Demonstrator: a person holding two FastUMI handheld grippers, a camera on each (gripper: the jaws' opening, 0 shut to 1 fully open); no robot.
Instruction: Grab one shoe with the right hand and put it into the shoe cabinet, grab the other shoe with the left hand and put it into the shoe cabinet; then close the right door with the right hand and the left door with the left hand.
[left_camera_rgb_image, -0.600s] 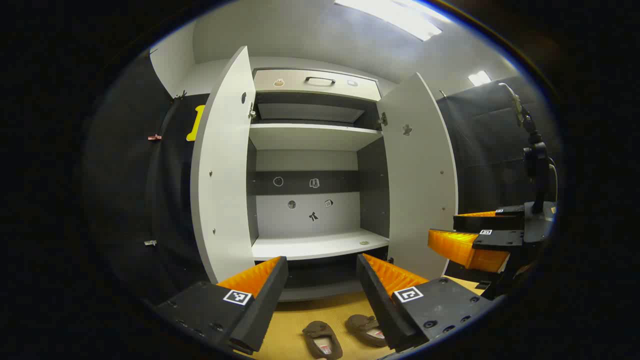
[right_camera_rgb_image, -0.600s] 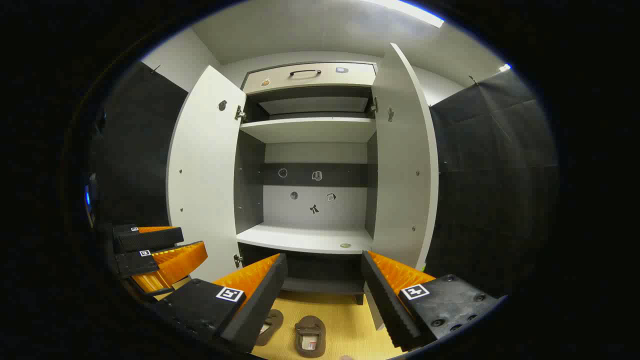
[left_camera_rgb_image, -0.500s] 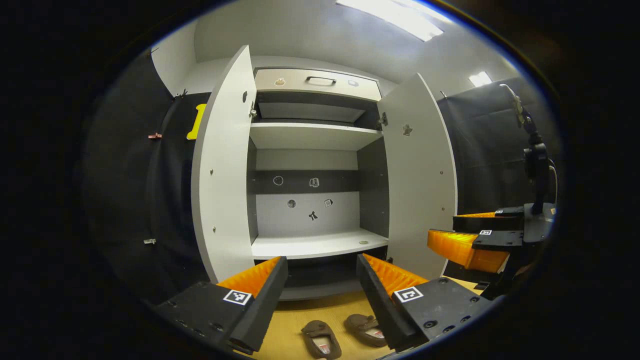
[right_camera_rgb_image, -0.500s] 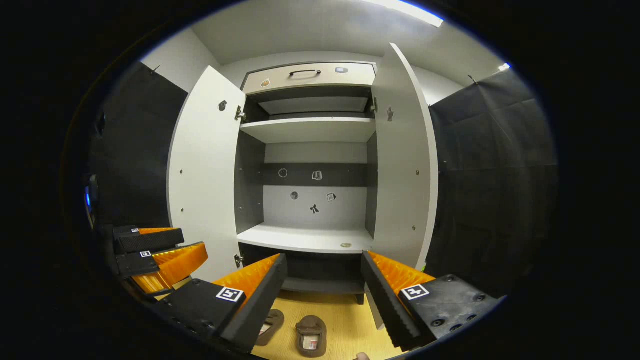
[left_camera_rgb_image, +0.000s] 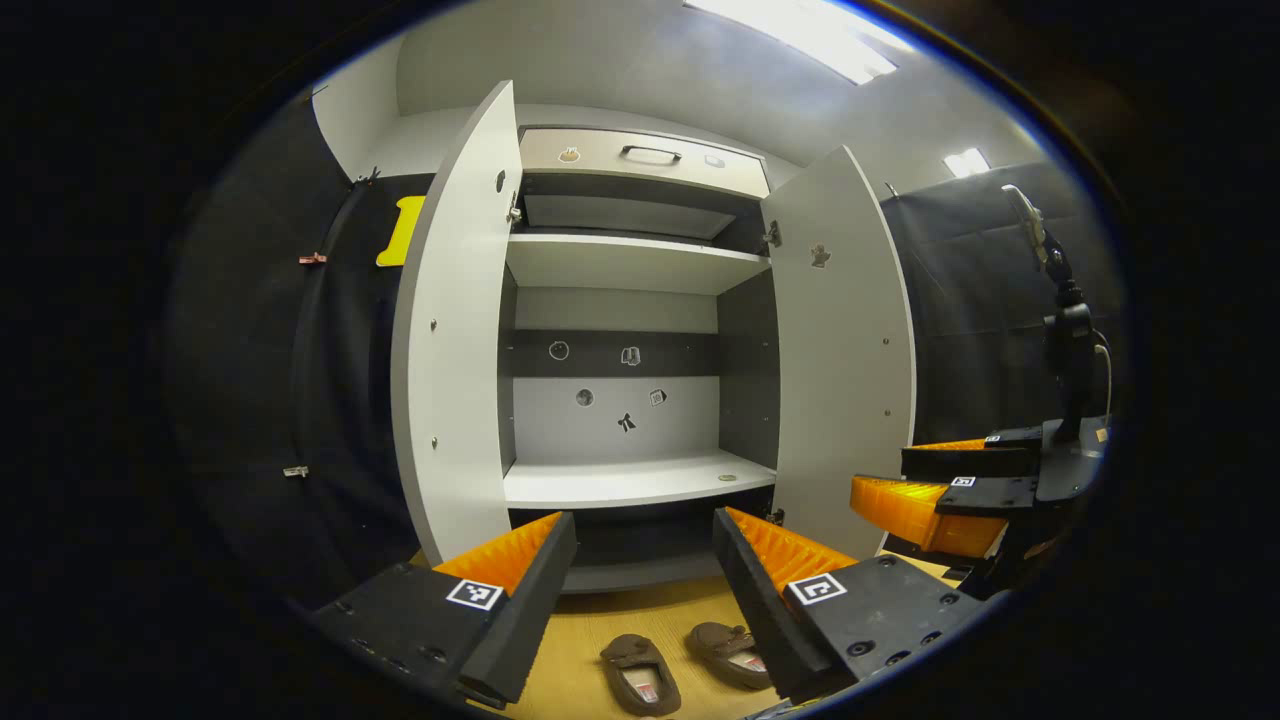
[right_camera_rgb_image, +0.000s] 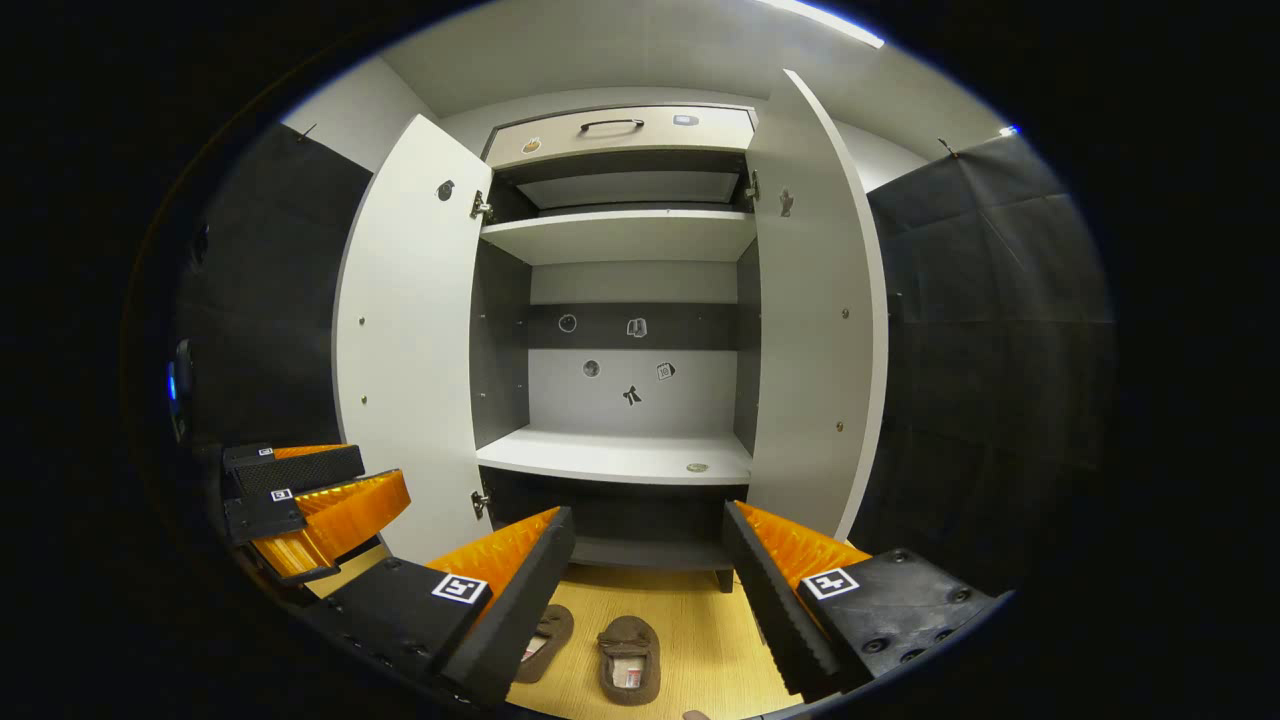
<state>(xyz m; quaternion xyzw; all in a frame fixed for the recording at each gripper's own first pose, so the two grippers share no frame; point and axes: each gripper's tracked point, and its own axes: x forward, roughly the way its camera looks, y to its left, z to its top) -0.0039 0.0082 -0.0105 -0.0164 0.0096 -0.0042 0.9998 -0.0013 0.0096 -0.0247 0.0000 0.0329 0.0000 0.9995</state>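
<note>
Left gripper view alone catches a yellow shape (left_camera_rgb_image: 401, 230) beside the left door (left_camera_rgb_image: 455, 330)

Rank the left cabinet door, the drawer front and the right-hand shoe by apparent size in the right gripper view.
1. Left cabinet door, by far the largest.
2. Drawer front.
3. Right-hand shoe, smallest, though it lies nearer the camera, so its true size against the drawer front is unsure.

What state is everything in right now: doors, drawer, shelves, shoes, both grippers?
Left door: swung open.
Right door: swung open.
Top drawer: pushed in.
Middle shelf: no shoes on it, a small round item near its right front.
Shoes: both on the floor before the cabinet, side by side.
Left gripper: open, holding nothing.
Right gripper: open, holding nothing.
</note>
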